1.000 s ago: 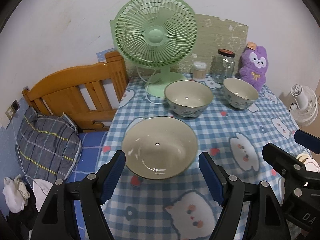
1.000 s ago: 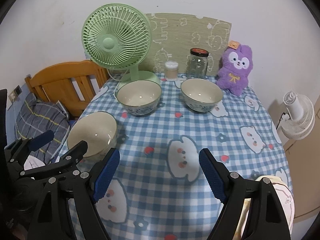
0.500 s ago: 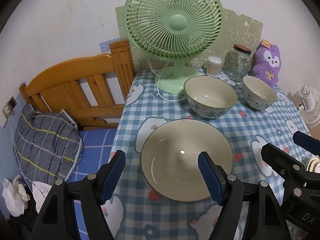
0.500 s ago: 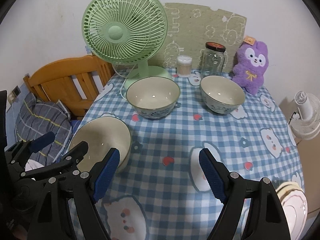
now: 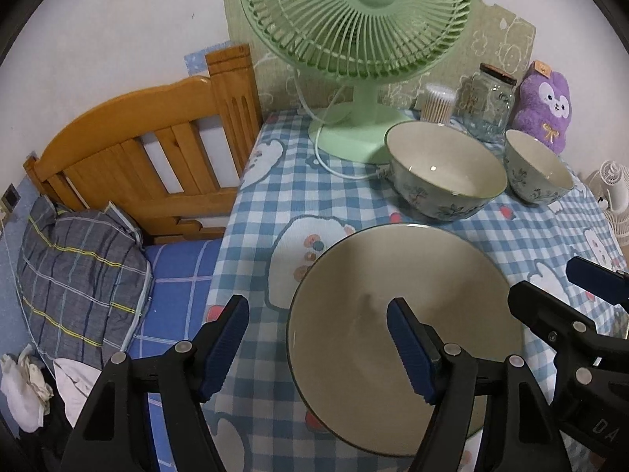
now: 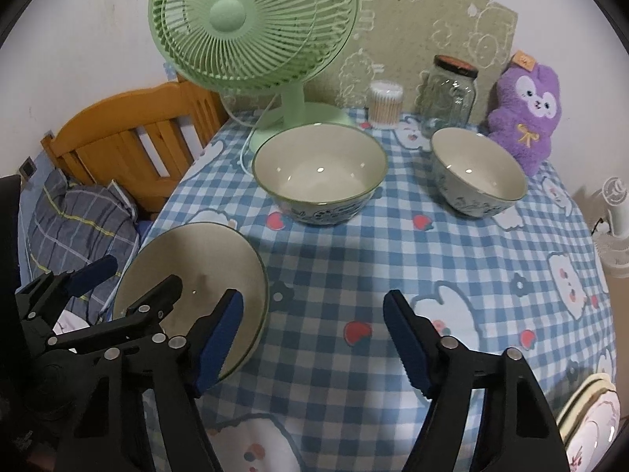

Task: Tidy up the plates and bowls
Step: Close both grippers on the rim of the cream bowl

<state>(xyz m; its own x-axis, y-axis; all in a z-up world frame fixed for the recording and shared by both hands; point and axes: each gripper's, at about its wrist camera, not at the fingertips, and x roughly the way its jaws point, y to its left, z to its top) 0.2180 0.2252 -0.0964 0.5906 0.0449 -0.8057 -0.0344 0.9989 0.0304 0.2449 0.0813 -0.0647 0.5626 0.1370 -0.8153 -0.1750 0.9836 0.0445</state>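
Note:
A large cream bowl (image 5: 405, 275) (image 6: 196, 259) sits at the near left of the blue checked table (image 6: 354, 267). My left gripper (image 5: 318, 348) straddles its left rim, one pad over the inside and one outside. The jaws are closing and touch nothing. My right gripper (image 6: 314, 340) straddles the bowl's right rim in the same way, also closing and clear of it. Each gripper shows in the other's view, the right gripper (image 5: 550, 279) and the left gripper (image 6: 141, 273). Behind stand a medium patterned bowl (image 5: 444, 173) (image 6: 318, 173) and a smaller bowl (image 5: 538, 173) (image 6: 477, 173). Stacked plates (image 6: 589, 413) lie at the near right.
A green fan (image 6: 251, 27), its white cord, a swab pot (image 6: 385, 102), a glass jar (image 6: 448, 94) and a purple plush (image 6: 523, 110) line the back edge. A wooden headboard (image 5: 157, 149) and a pillow (image 5: 78, 267) lie left of the table. A white fan (image 6: 617, 212) stands at right.
Both grippers have moved forward and down onto the large bowl, which now lies under their fingers. Both pairs of jaws stand slightly narrower.

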